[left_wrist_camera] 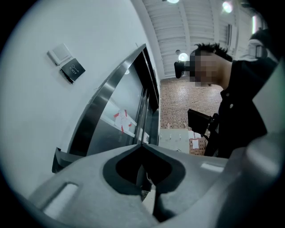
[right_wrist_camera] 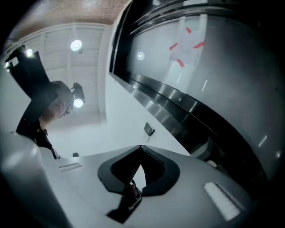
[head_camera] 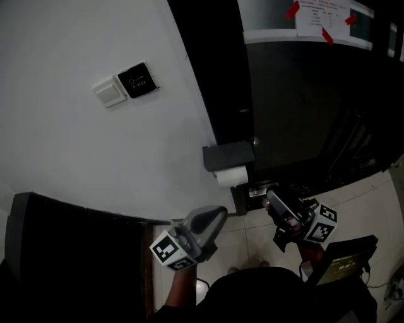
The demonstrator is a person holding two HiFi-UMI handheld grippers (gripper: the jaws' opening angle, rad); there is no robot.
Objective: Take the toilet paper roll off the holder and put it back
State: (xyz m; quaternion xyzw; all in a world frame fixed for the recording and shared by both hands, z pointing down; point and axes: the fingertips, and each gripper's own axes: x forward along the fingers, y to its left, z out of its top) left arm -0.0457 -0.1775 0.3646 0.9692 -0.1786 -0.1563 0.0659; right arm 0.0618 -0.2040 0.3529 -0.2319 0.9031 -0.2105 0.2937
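Observation:
The white toilet paper roll (head_camera: 231, 176) hangs under the dark grey holder (head_camera: 228, 154), which is fixed to the wall beside the black door frame. My left gripper (head_camera: 216, 215) hovers below and slightly left of the roll, apart from it. In the left gripper view its jaws (left_wrist_camera: 141, 145) meet at the tips with nothing between them. My right gripper (head_camera: 271, 197) is to the lower right of the roll, close to the holder but not touching it. Its jaws (right_wrist_camera: 141, 146) are also shut and hold nothing.
A white switch (head_camera: 110, 93) and a black exit button (head_camera: 137, 79) sit on the white wall. A paper notice (head_camera: 322, 19) is taped to the dark glass door. A dark cabinet (head_camera: 63, 252) stands at lower left, above the tiled floor (head_camera: 379, 202). A person (left_wrist_camera: 240, 89) shows behind the left gripper.

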